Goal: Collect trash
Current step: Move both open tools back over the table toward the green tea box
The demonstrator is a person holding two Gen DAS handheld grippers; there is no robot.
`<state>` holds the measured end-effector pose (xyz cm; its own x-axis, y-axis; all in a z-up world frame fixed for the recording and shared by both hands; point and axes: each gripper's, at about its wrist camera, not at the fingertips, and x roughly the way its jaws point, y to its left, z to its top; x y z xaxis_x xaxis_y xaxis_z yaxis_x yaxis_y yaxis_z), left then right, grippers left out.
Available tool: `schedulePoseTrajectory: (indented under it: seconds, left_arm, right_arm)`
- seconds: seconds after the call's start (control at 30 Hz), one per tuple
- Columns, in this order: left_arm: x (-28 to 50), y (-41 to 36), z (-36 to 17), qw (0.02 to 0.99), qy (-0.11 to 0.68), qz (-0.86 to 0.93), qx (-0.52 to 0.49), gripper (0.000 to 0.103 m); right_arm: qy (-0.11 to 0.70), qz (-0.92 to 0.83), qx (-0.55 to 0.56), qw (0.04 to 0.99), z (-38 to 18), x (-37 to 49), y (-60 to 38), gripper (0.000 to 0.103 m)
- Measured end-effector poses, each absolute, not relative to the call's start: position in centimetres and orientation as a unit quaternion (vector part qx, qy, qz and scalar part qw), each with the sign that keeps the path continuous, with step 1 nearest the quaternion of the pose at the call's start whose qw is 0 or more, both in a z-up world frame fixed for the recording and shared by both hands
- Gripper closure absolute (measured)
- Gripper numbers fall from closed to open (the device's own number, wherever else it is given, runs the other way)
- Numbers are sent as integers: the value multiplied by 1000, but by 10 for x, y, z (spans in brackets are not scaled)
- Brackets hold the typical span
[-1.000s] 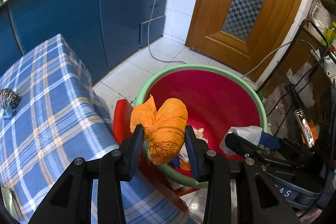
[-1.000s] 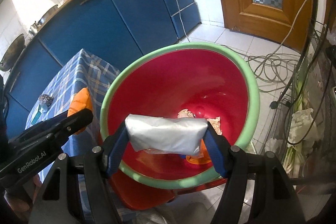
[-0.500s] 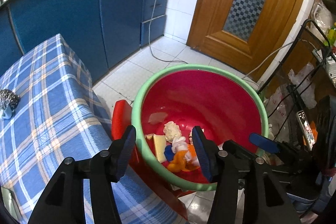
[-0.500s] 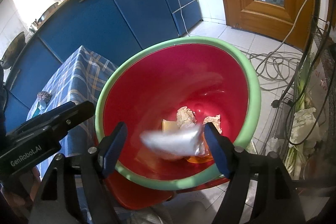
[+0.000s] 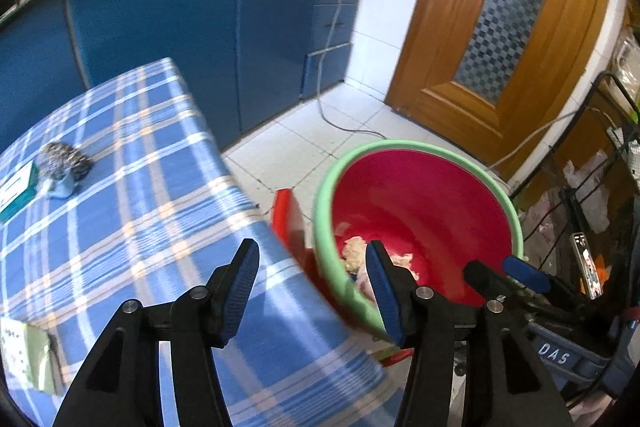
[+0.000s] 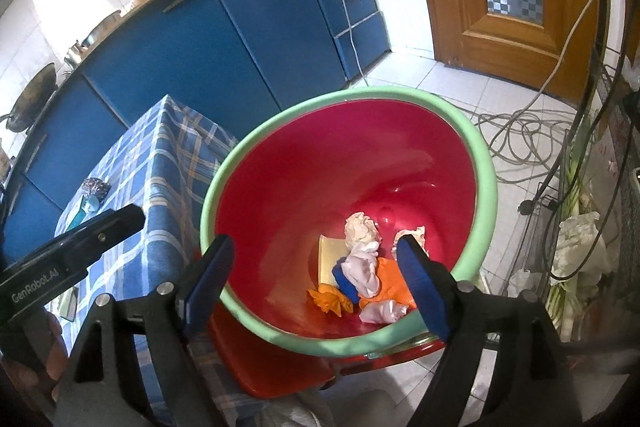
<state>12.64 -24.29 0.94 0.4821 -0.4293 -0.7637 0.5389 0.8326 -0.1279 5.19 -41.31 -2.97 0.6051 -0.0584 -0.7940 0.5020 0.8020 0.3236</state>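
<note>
A: Left wrist view: your left gripper (image 5: 312,283) is spread wide, empty, swung over the blue plaid tablecloth (image 5: 132,211). The orange knotted bag it held a second ago is gone.

B: Right wrist view: your right gripper (image 6: 316,279) is wide open too, the silver packet released. Orange bag (image 6: 384,287) and white wads lie in the red green-rimmed bucket (image 6: 340,345). Both drops done; foil ball (image 6: 95,187) looks next.

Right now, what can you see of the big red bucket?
The bucket looks like plastic: shiny red inside with a pale green rim. It sits upright on a red stool beside the checked tablecloth. At its bottom lies crumpled trash, white, orange, blue and yellowish. The right tongs hover open above it.
</note>
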Motion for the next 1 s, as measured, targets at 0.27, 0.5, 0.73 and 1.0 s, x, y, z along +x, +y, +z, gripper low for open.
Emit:
schedulePoseTrajectory:
  seconds: [0.27,0.5,0.73,1.0]
  left_arm:
    - [130,-194,16,874,424,-234,38,46]
    - [131,-140,15,884,430,-182,6,44]
    - [135,-93,6,884,443,-145,-29,44]
    - [135,-66,-12,873,465,-136,-52,44]
  right_arm:
    - [405,-152,256,865,-16,54,-399,16]
    - [404,-137,247,870,-9,60,-384,15]
    - [412,-117,235,873,-8,70,-363,15]
    - [421,-91,218,876,-5,81,-338,15]
